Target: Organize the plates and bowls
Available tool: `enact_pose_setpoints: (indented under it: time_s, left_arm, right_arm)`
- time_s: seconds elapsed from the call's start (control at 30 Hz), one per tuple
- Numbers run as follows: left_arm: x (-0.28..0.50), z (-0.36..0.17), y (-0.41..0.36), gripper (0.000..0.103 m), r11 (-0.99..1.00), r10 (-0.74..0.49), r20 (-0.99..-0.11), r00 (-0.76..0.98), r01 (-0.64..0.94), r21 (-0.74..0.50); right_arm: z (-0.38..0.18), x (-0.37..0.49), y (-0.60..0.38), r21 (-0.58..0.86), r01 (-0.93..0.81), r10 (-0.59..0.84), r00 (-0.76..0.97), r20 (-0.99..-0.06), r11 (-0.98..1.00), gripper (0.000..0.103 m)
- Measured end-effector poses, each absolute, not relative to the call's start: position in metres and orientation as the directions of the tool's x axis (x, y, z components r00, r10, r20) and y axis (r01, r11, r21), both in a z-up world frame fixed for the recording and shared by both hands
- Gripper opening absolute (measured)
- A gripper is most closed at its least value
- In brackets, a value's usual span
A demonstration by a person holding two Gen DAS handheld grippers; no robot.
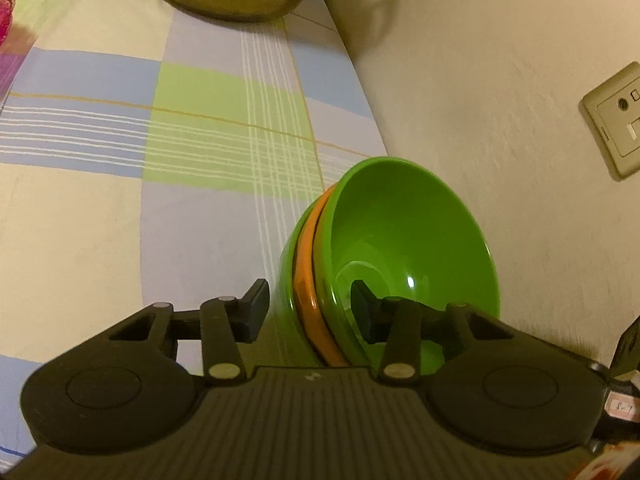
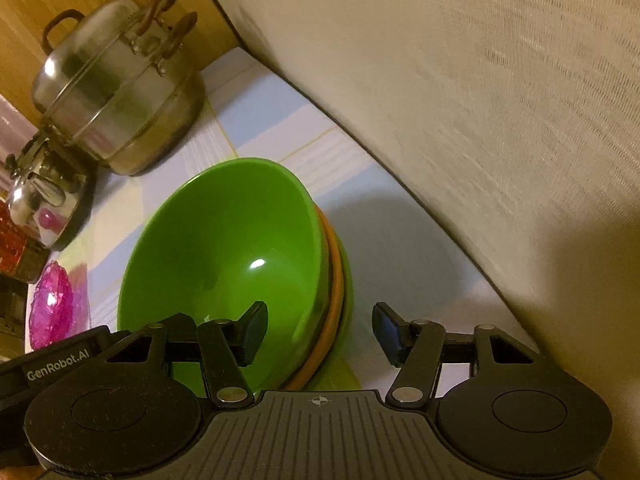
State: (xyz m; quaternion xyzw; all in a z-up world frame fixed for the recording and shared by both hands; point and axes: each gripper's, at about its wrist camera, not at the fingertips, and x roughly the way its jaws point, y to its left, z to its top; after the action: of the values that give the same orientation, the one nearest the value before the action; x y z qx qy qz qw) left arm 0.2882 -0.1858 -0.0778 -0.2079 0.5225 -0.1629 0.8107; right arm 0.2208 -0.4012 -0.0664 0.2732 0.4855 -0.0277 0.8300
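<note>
Nesting looks done: stacked bowls (image 1: 400,248) at lower centre, left gripper (image 1: 310,312) and right gripper (image 2: 320,334) straddling opposite rims (pads not touching), placement remaining.

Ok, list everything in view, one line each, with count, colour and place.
bowls: three nested, green, orange, green; on the cloth near the wall
cloth: one, checked blue, green and cream; covers the table
pot: one, steel, lidded; at the far end of the table
kettle: one, shiny steel; beside the pot
pink dish: one, pink; at the cloth's edge
socket: one, beige; on the wall
wall: one, cream; along the table
left gripper: one, black; straddles the bowls' rims
right gripper: one, black; straddles the opposite rims
</note>
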Motion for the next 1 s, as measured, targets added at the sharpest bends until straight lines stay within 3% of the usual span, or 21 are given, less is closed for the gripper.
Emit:
enact_pose_setpoints:
  time_s: [0.33,1.0]
  left_arm:
    - [0.294,-0.081,-0.193,0.031,0.873,-0.468,-0.796,0.385,0.062,-0.484]
    - [0.275,-0.074,-0.189,0.03,0.9,-0.423,-0.814,0.399,0.081,-0.428]
  right_arm:
    - [-0.071,0.223,-0.402,0.429,0.336,0.218,0.515,-0.829,0.838,0.034]
    - [-0.069,0.212,-0.39,0.399,0.325,0.198,0.508,-0.838,0.857,0.029]
